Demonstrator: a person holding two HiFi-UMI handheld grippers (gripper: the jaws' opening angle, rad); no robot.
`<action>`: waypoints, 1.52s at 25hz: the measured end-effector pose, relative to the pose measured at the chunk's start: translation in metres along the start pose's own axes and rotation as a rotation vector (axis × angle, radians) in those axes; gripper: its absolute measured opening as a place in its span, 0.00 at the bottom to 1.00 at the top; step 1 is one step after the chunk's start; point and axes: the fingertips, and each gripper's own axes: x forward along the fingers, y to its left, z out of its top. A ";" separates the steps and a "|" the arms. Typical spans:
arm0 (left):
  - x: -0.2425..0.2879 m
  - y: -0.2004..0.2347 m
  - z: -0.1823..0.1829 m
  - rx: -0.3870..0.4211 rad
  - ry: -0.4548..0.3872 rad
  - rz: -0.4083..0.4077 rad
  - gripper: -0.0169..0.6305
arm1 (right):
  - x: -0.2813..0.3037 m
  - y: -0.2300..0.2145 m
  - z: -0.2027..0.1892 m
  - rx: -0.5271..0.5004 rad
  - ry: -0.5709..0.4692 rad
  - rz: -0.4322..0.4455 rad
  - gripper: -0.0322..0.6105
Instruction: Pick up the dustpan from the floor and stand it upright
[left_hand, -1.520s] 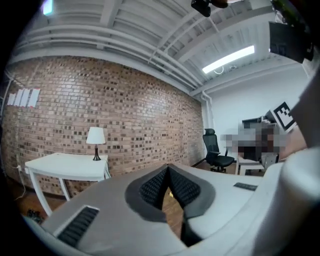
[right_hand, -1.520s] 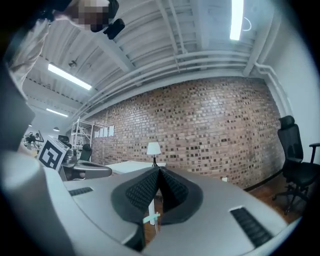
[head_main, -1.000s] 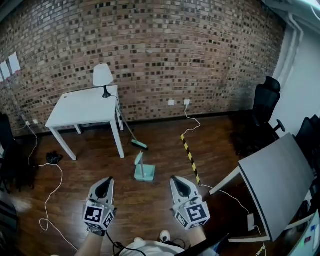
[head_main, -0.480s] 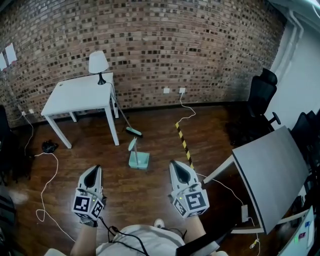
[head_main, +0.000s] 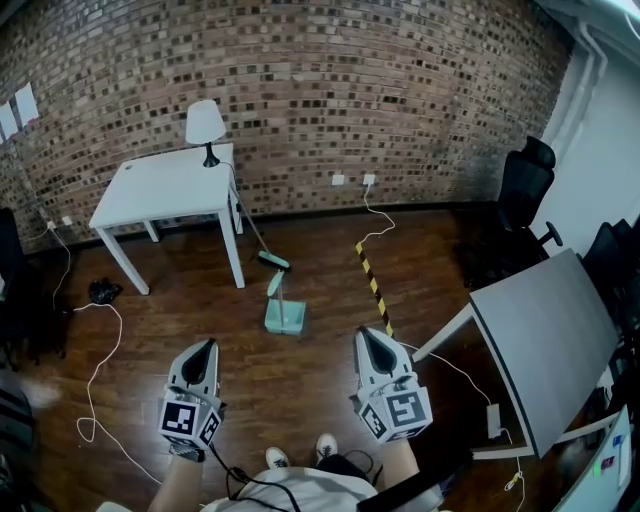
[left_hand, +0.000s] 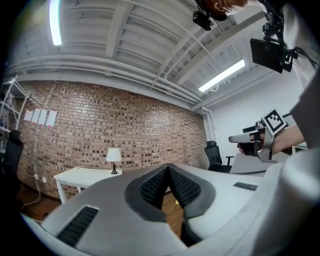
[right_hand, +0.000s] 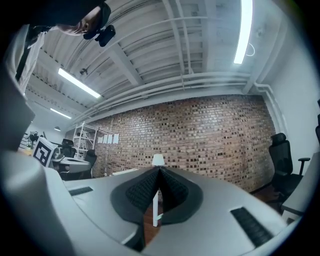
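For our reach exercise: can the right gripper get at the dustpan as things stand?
Probably not yet: the dustpan sits on open floor well ahead of the right gripper; nothing blocks the way, but the fingers are shut.

We see a brick wall (head_main: 350, 80) across the top of the frame, with paper sheets (head_main: 18, 112) at its far left and outlets (head_main: 352, 180) low at centre. A white table (head_main: 170, 190) stands at upper left and carries a lamp (head_main: 204, 125) near its far right corner. A broom (head_main: 272, 262) leans at the table's right side. A yellow-black strip (head_main: 374, 290) lies on the wooden floor (head_main: 290, 390) at centre. A black office chair (head_main: 525, 195) stands at right, above a grey tabletop (head_main: 545, 345). A white cable (head_main: 100, 370) trails at lower left.
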 end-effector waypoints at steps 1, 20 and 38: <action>-0.004 -0.003 -0.001 0.005 0.007 -0.006 0.03 | -0.006 0.004 0.000 0.003 0.001 -0.001 0.03; -0.156 -0.237 0.010 0.053 0.011 0.104 0.03 | -0.260 -0.025 0.002 0.064 0.007 0.163 0.03; -0.261 -0.324 0.029 0.065 0.040 0.036 0.03 | -0.374 0.026 0.018 0.052 0.013 0.186 0.03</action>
